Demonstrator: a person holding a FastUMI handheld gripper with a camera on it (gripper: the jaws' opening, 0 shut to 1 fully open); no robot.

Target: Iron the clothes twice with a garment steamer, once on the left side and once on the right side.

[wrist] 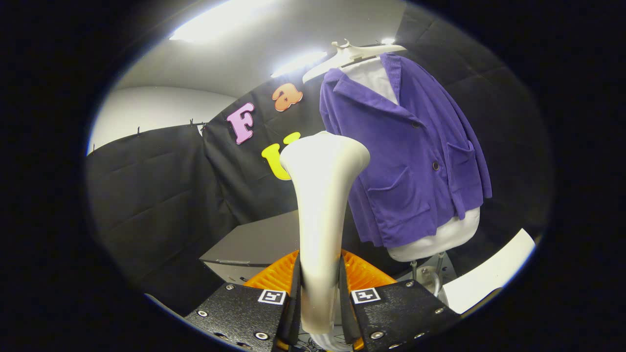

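1. Clamping the garment steamer [320, 215] by its slim handle, the gripper [320, 298] is pressing both fingers against the handle's two sides, so the tongs are pinching the steamer and nothing else.
2. The steamer is standing nearly upright between the fingers, its handle rising straight ahead of them and widening into a broad, flared head at the top.
3. The flared head is sitting just beside the lower front of the purple jacket [406, 156]; whether it is touching the cloth cannot be told.
4. The jacket is hanging beyond the fingers and to their right on a white hanger [352, 55], draped over a white mannequin torso [435, 239] on a metal stand [425, 271].
5. The gripper is pointing forward and upward, tilted so that the jacket is leaning across the scene.
6. A grey box [254, 242] is lying beyond the fingers, to the left of the steamer's handle.
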